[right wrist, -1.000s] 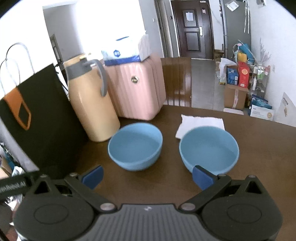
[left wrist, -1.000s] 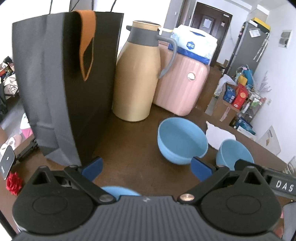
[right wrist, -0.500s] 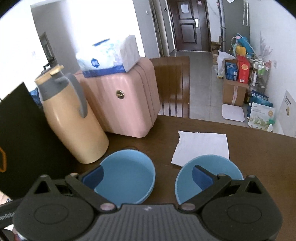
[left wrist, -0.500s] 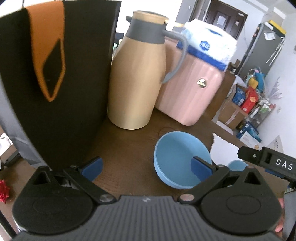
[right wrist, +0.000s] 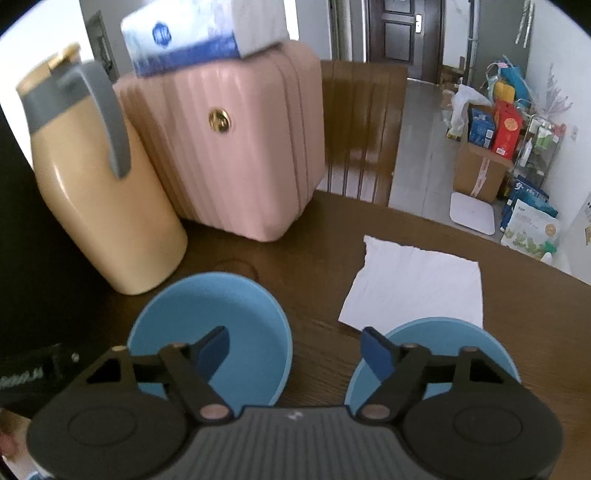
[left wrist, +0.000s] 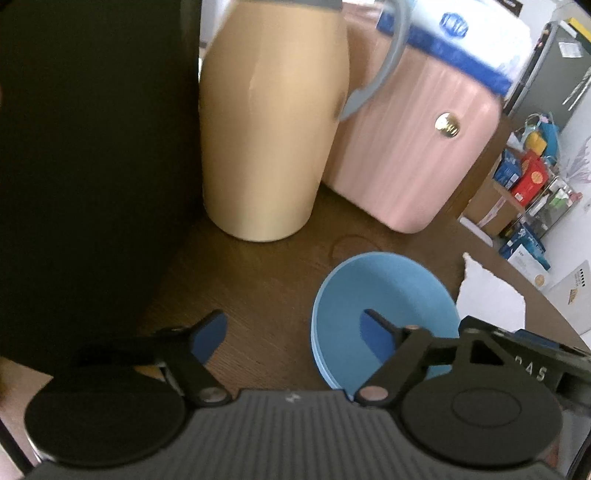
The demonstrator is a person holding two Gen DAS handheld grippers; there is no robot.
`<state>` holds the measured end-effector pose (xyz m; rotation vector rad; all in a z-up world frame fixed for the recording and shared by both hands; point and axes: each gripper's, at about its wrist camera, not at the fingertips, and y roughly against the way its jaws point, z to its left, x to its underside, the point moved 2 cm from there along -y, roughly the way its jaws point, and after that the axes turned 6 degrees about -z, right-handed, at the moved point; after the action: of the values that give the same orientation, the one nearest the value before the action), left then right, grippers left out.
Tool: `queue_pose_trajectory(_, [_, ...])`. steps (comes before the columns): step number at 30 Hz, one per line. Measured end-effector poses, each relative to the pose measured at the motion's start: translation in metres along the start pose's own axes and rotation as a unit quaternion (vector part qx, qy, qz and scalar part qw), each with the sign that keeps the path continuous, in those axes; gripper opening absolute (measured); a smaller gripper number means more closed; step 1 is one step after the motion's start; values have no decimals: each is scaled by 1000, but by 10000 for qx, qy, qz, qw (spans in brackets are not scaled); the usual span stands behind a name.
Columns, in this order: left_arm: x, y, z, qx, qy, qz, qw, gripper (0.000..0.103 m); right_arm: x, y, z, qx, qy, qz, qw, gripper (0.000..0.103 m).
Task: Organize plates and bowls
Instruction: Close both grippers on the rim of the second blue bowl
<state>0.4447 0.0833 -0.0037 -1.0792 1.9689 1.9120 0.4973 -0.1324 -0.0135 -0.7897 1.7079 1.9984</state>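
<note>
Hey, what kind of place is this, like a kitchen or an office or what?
Probably a lived-in home dining area: a wooden table with a chair behind it, a thermos jug, and boxes piled near a front door.

We see a dark wooden table [right wrist: 317, 258] with visible grain and a low sheen. The two blue bowls, one at lower left [right wrist: 221, 314] and one at lower right [right wrist: 461, 332], look like smooth matt plastic. At upper left the beige jug [right wrist: 103, 206] has a smooth satin body and a grey plastic handle. The pink case [right wrist: 236, 147] beside it is ribbed, semi-gloss plastic with a shiny brass-coloured metal button. A white paper sheet [right wrist: 417, 284] lies matt at centre right. In the left wrist view, the bag [left wrist: 92, 166] filling the left looks matt black.
</note>
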Motion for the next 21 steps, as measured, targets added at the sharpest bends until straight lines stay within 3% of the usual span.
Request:
queue_pose_trajectory(6, [3,-29,-2,-107,6,310,9995,67,7,-19,4,22,202,115,9997,56])
queue_pose_trajectory(14, [9,-48,-8,-122,-161,585,9981,49,15,-34,8,55,333,189,9992,50])
queue_pose_trajectory(21, [12,-57,-13,-81,-210,667,9975,31,20,-42,10,50,363,292,9989,31])
